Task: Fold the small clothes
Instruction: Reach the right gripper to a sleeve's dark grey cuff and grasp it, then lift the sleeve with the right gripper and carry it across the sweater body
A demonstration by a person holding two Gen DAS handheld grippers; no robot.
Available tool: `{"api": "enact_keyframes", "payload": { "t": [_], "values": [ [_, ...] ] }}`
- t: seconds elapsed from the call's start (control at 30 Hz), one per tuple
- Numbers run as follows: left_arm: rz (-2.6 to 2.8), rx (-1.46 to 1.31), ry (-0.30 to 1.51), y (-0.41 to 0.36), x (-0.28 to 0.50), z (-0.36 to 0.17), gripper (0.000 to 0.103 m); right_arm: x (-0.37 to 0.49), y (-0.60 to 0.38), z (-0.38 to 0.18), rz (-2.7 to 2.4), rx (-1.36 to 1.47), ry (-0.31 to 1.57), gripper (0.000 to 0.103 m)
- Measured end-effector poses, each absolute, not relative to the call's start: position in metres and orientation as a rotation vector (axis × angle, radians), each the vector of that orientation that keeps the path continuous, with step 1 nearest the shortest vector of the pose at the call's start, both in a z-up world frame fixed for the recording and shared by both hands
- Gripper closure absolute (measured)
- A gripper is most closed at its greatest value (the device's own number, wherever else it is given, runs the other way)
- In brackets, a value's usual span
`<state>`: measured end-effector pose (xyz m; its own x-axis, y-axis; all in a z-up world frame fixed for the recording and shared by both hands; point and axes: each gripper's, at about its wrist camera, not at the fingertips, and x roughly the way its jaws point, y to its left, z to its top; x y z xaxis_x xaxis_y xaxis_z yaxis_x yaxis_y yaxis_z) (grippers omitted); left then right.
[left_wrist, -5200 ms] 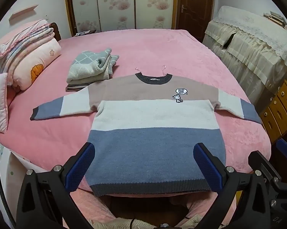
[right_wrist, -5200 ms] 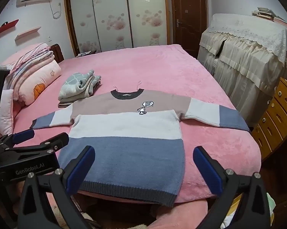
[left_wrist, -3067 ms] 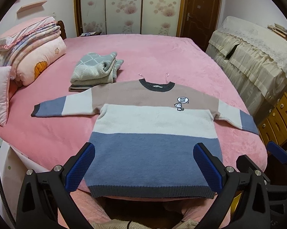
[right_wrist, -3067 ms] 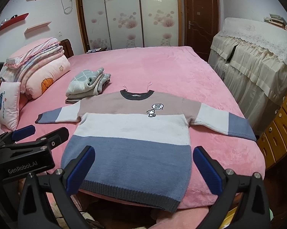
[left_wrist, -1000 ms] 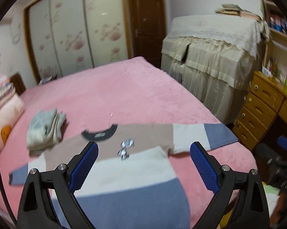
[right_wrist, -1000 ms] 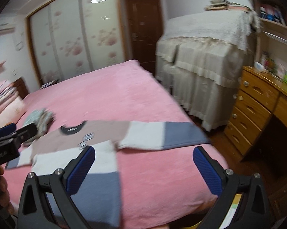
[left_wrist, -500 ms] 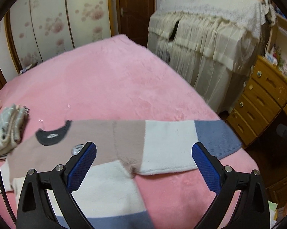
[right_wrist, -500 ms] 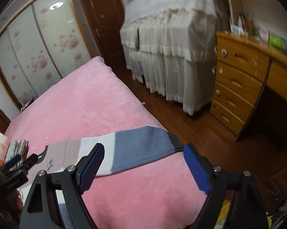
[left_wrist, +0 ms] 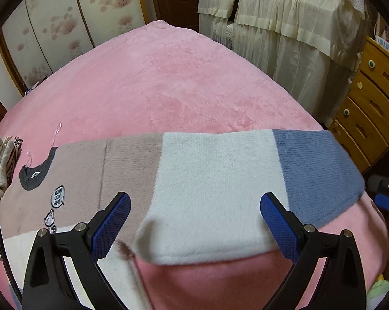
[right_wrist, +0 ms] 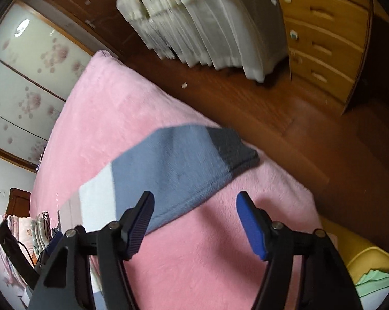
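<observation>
Both claws, left (left_wrist: pixel 194 217) & right (right_wrist: pixel 194 222), gape wide, holding nothing. Sweater (left_wrist: pixel 147 180) lies flat on bed (left_wrist: pixel 168 77); sleeve (right_wrist: pixel 173 165) near bed edge (a sloppy pinch could drag it off).

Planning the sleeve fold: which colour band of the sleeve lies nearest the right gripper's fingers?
The blue band, just ahead of the open right gripper. The dark cuff lies beyond it; the white band sits toward the body.
</observation>
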<state>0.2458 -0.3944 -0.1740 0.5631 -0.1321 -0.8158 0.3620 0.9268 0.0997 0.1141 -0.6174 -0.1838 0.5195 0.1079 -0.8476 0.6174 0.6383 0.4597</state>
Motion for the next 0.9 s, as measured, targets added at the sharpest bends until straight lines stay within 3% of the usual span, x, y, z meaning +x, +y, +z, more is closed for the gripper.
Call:
{"api": "enact_keyframes", "payload": {
  "t": [0.27,0.33,0.43,0.53,0.6,0.9],
  "values": [
    [-0.287,0.29,0.932,-0.412,0.252,-0.186,0.003,0.126,-0.618,-0.203,-0.39,0.861,0.996,0.037],
    [-0.289,0.294,0.937,-0.415,0.252,-0.188,0.003,0.13,-0.621,-0.206,-0.398,0.857,0.989,0.048],
    [-0.291,0.307,0.943,-0.418,0.251,-0.193,0.003,0.135,-0.624,-0.212,-0.412,0.86,0.983,0.056],
    [-0.285,0.314,0.946,-0.417,0.252,-0.195,0.003,0.137,-0.624,-0.21,-0.413,0.832,0.961,0.084],
    [-0.283,0.307,0.95,-0.415,0.252,-0.193,0.003,0.136,-0.619,-0.201,-0.412,0.79,0.924,0.09],
    [-0.295,0.23,0.923,-0.386,0.246,-0.153,0.003,0.13,-0.568,-0.121,-0.357,0.543,0.744,0.091]
  ]
}}
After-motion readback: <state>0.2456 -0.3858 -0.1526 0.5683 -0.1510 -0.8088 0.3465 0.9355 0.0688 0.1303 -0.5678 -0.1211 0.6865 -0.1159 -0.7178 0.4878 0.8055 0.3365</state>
